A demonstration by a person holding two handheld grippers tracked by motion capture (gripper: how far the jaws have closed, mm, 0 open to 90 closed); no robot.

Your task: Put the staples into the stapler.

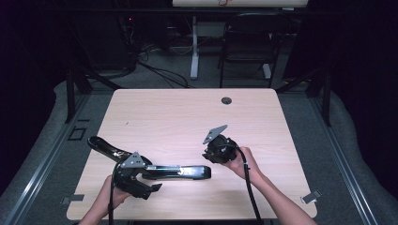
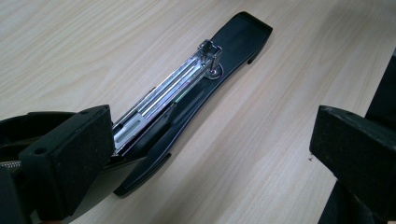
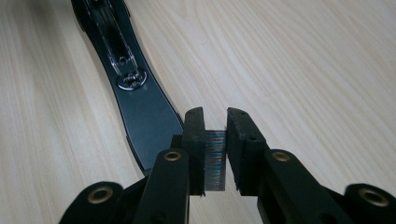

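A long black stapler (image 1: 180,172) lies hinged open on the wooden table (image 1: 187,117). Its top arm (image 1: 103,146) is swung back to the left, and its metal staple channel (image 2: 163,88) is bared. My left gripper (image 1: 146,183) sits at the stapler's hinge end, open wide. In the left gripper view, one pad (image 2: 70,154) is beside the channel's rear and the other (image 2: 355,144) is far off. My right gripper (image 1: 210,157) hovers just past the stapler's base tip (image 3: 149,121). It is shut on a short grey strip of staples (image 3: 215,158), pinched between its pads.
A round cable hole (image 1: 226,100) lies near the table's far edge. Beyond the table stand a dark chair (image 1: 248,42) and a white desk leg (image 1: 194,47), with cables on the floor. The far half of the table is bare wood.
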